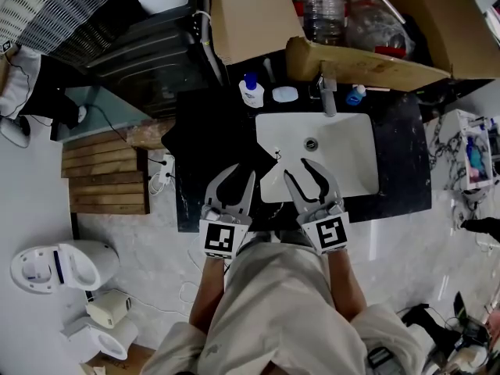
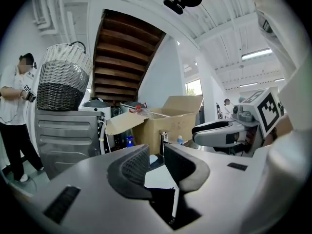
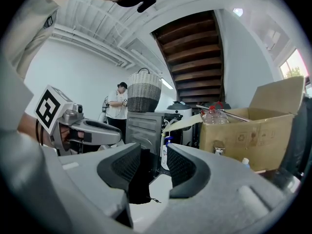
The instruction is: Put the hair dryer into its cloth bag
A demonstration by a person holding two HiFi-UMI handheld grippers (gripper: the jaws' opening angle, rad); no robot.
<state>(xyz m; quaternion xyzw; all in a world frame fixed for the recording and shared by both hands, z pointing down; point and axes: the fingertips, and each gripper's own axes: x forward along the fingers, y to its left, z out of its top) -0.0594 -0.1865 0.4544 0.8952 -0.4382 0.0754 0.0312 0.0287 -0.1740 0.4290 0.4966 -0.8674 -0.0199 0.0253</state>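
**Left tool** [image 1: 232, 187]: jaws apart, nothing between the pads. Held level over the near edge of the bench [image 1: 205, 131].

**Right tool** [image 1: 310, 176]: jaws apart at a narrower gap, pads pressing on nothing. Poised over the near rim of the sink [image 1: 348, 170]. A dark shape [image 3: 139, 184] with a loose thread sits low between the jaws; bench edge or cloth, cannot tell.

**Hair dryer, cloth bag**: neither can be made out in any view. A dark bag could be lost against the black bench.

**Handling, judged**: the dryer is likely rigid, smooth-shelled and moderately heavy, with a trailing cord. Best taken at the handle. The bag is likely limp and light. Best taken at the hem of its mouth and held wide.

**Views**: only the head view shows the sink, the faucet [image 1: 327, 96] and both tools together. Only the gripper views show the wicker basket [image 2: 63, 79] on the washing machine [image 2: 66, 135], the cardboard box [image 3: 243, 130] side-on, and a person [image 3: 117, 106] standing beyond.
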